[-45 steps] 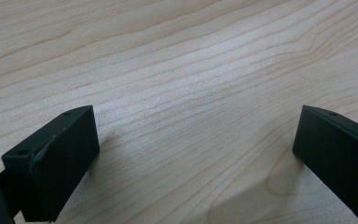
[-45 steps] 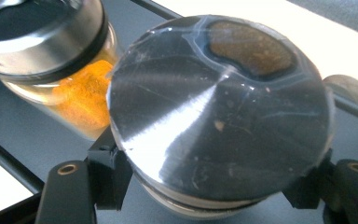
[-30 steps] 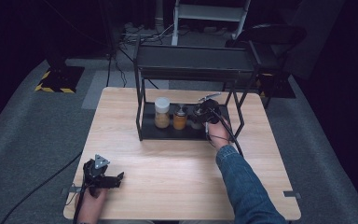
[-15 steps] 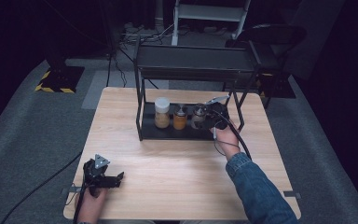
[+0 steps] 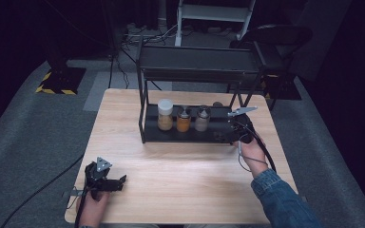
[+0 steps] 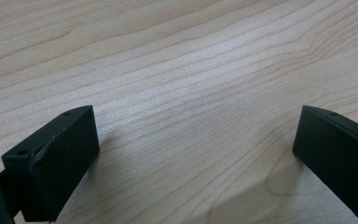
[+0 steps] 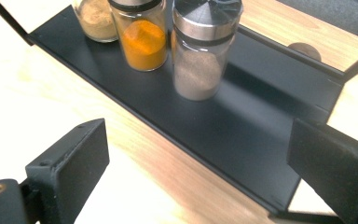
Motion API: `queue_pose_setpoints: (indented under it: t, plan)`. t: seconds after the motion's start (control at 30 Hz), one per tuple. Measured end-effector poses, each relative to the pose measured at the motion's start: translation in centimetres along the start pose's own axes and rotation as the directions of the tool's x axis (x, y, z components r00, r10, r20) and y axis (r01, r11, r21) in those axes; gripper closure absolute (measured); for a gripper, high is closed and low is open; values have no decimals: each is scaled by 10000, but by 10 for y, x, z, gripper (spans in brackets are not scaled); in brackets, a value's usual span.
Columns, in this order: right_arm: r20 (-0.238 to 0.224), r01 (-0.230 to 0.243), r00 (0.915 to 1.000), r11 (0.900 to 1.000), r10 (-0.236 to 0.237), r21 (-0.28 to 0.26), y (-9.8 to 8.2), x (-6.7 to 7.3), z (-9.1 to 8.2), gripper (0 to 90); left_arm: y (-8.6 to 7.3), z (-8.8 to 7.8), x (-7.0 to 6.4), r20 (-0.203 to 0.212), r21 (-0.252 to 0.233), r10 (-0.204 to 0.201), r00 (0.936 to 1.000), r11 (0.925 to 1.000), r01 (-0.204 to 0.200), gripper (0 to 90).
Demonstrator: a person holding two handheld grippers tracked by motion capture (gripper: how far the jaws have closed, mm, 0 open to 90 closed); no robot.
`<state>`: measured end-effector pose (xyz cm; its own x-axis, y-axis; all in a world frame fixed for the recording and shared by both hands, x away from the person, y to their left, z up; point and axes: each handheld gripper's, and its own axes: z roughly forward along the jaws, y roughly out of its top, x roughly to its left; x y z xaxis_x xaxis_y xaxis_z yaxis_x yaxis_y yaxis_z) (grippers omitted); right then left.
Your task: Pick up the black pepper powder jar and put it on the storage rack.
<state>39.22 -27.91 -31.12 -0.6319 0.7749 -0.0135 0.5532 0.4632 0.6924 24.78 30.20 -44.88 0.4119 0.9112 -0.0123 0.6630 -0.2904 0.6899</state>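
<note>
The right gripper (image 5: 235,129) is hanging at the right end of the rack's lower shelf (image 7: 242,126), its jaws standing wide apart after just having been opening, with nothing lying between them. Just beyond those jaws, the grey-brown spice jar (image 7: 201,51) with the silver cap is standing upright on the shelf, its long axis running straight up and its cap facing the ceiling; it is sitting clear of the pads, free of any grip. Behind it and to its left, as the right gripper view is showing, the orange spice jar (image 7: 142,35) is standing upright too, and farther still the tan jar (image 7: 95,21) is showing its lower half. The high view is adding what the gripper view is cutting off: the tan jar's white lid (image 5: 165,105), the three jars in a row, and the dark upper shelf (image 5: 197,64) spanning over them. Well apart, at the near left corner of the wooden table (image 5: 185,180), the left gripper (image 5: 105,179) is resting low, its jaws spread wide over bare wood grain (image 6: 191,102) in the left gripper view.
</note>
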Motion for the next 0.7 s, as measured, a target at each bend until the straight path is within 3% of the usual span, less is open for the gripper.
queue_pose_setpoints:
  t: [0.37,0.7]
  plan:
    - [-88,35,10000,9986,-39,-518,-34,1,-37,43,0,0,0,11,-1,7,10000,10000,-7,2]
    - [17,-128,9999,9967,130,-803,-70,-2,-59,21,0,0,0,11,0,8,10000,10000,-8,2]
